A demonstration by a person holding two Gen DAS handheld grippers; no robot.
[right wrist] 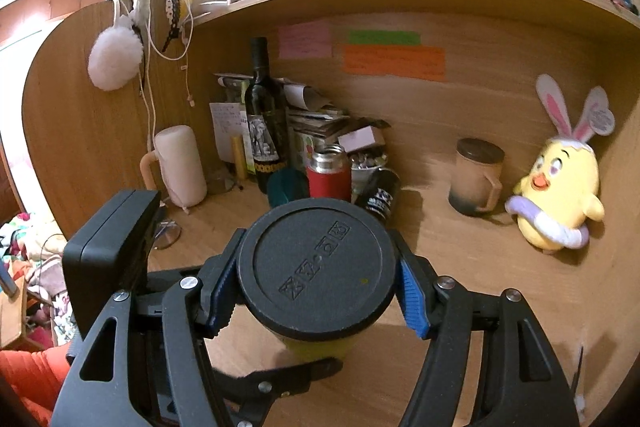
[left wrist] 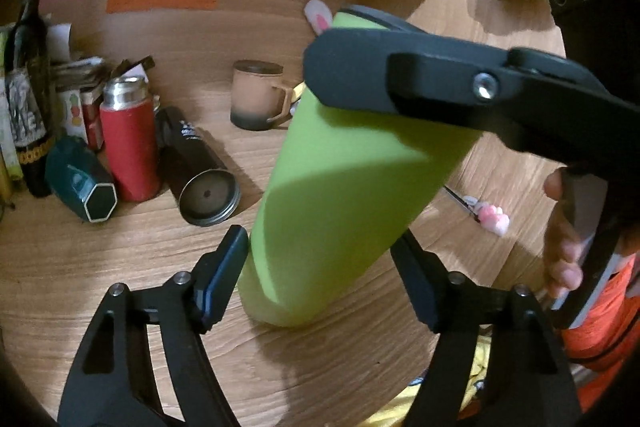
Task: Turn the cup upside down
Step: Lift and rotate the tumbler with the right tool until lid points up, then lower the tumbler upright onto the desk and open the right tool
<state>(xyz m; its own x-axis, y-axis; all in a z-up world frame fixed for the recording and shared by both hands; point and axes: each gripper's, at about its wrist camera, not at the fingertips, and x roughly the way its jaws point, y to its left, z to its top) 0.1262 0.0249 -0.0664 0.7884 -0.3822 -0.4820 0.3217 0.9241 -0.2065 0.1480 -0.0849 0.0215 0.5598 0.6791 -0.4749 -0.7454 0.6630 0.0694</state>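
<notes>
Our right gripper's (right wrist: 316, 291) 2 fingers (right wrist: 412, 301) are closed on the cup (left wrist: 340, 163), their blue pads pressed against either side of its black lid (right wrist: 316, 267). In the left wrist view the same gripper shows as a black arm (left wrist: 440, 87) crossing the upper part of the cup, with a hand (left wrist: 562, 239) behind it.

Our left gripper's (left wrist: 320, 275) 2 fingers (left wrist: 224, 275) stand wide, 1 on each side of the cup's lower end. Whether they touch its wall we cannot tell; a thin gap seems to show on the left side.

The cup is a tall lime-green tumbler. It leans, its top tipped away from the left wrist camera and toward the right, and its lower end rests on the wooden desk (left wrist: 120, 267).

We place the rest by the cup. Left of it in the left wrist view a black flask (left wrist: 196, 167) lies on its side with its round end toward us. Left of that stands a red flask (left wrist: 128, 139) with a silver top, then a dark green box (left wrist: 80, 183) lying over, and a dark wine bottle (left wrist: 32, 75) farthest left. Behind the cup stands a brown mug (left wrist: 256, 95) with a dark lid.

In the right wrist view a yellow chick toy (right wrist: 560, 187) with rabbit ears sits right of that mug, well apart from the cup. On the back panel behind the cup are pink, green and orange notes (right wrist: 394, 63).
</notes>
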